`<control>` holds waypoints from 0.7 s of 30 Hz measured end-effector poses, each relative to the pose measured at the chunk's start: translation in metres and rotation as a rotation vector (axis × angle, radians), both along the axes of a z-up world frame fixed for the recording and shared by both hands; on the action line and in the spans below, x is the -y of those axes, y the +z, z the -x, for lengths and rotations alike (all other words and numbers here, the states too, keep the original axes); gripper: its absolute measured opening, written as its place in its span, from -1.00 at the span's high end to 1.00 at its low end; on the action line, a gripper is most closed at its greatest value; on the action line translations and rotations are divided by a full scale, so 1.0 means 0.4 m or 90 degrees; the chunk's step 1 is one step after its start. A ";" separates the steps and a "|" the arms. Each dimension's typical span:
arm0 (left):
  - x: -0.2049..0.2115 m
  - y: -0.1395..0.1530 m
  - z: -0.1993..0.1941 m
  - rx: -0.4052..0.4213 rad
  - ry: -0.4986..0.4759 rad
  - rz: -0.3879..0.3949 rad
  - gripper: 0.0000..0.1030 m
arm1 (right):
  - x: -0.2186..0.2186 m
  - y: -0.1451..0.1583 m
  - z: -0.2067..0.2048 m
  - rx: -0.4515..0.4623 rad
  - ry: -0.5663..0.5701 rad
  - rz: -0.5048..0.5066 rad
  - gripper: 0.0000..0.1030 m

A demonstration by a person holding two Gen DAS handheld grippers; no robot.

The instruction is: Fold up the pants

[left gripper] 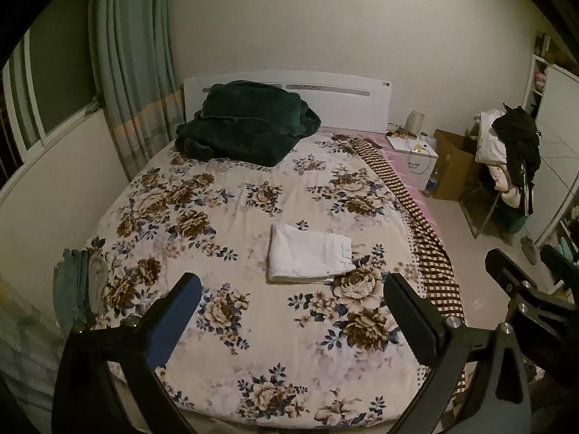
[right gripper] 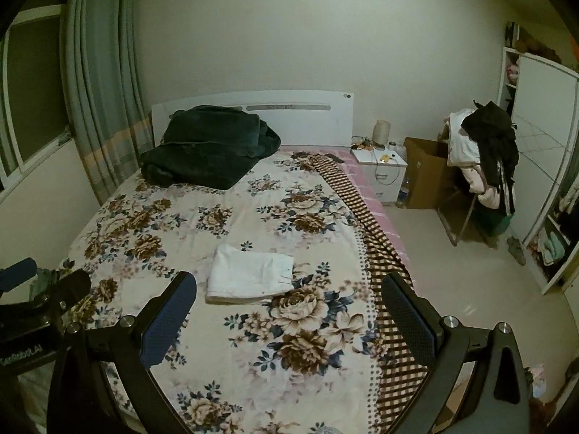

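Note:
White pants lie folded into a compact rectangle on the floral bedspread, near the middle of the bed; the right wrist view shows the same pants. My left gripper hovers well above and short of them, jaws wide apart with nothing between. My right gripper is likewise raised over the near part of the bed, open and empty. Each gripper's black frame shows at the edge of the other's view.
A dark green blanket is heaped by the white headboard. A checkered cloth runs along the bed's right edge. A nightstand, cardboard box and a clothes-laden chair stand right. Curtains hang left.

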State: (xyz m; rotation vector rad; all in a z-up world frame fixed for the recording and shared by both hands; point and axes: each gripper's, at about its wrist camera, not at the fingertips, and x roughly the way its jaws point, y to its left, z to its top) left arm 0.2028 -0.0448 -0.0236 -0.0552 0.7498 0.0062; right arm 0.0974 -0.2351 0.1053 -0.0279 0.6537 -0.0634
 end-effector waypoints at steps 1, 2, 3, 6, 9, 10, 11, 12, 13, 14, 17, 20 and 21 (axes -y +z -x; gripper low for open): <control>-0.003 0.000 0.001 -0.002 0.000 0.001 -1.00 | -0.004 0.001 -0.002 -0.002 -0.001 0.001 -1.00; -0.004 0.001 0.008 -0.002 0.001 0.001 -1.00 | -0.006 0.002 0.000 -0.004 -0.003 -0.001 -1.00; -0.005 0.004 0.008 -0.001 0.003 -0.003 -1.00 | -0.008 0.006 0.003 -0.006 -0.005 -0.005 -1.00; -0.008 0.014 0.013 0.006 0.004 -0.007 -1.00 | -0.010 -0.001 -0.005 -0.014 -0.010 -0.002 -1.00; -0.015 0.022 0.015 0.013 0.008 -0.010 -1.00 | -0.006 -0.013 -0.024 -0.021 -0.013 -0.005 -1.00; -0.018 0.023 0.015 0.014 0.010 -0.010 -1.00 | -0.006 -0.009 -0.023 -0.021 -0.015 -0.004 -1.00; -0.022 0.025 0.016 0.016 0.012 -0.009 -1.00 | -0.006 -0.013 -0.027 -0.021 -0.015 -0.005 -1.00; -0.026 0.026 0.015 0.017 0.014 -0.007 -1.00 | -0.006 -0.011 -0.027 -0.021 -0.016 -0.005 -1.00; -0.027 0.028 0.015 0.017 0.014 -0.007 -1.00 | -0.007 -0.010 -0.027 -0.020 -0.016 -0.004 -1.00; -0.028 0.028 0.014 0.017 0.014 -0.007 -1.00 | -0.008 -0.013 -0.034 -0.020 -0.015 -0.004 -1.00; -0.033 0.032 0.018 0.021 0.018 -0.007 -1.00 | -0.012 -0.011 -0.037 -0.020 -0.013 -0.004 -1.00; -0.037 0.034 0.019 0.022 0.021 -0.007 -1.00 | -0.016 -0.009 -0.038 -0.021 -0.010 -0.006 -1.00; -0.039 0.035 0.020 0.022 0.022 -0.006 -1.00 | -0.017 -0.007 -0.039 -0.022 -0.009 -0.005 -1.00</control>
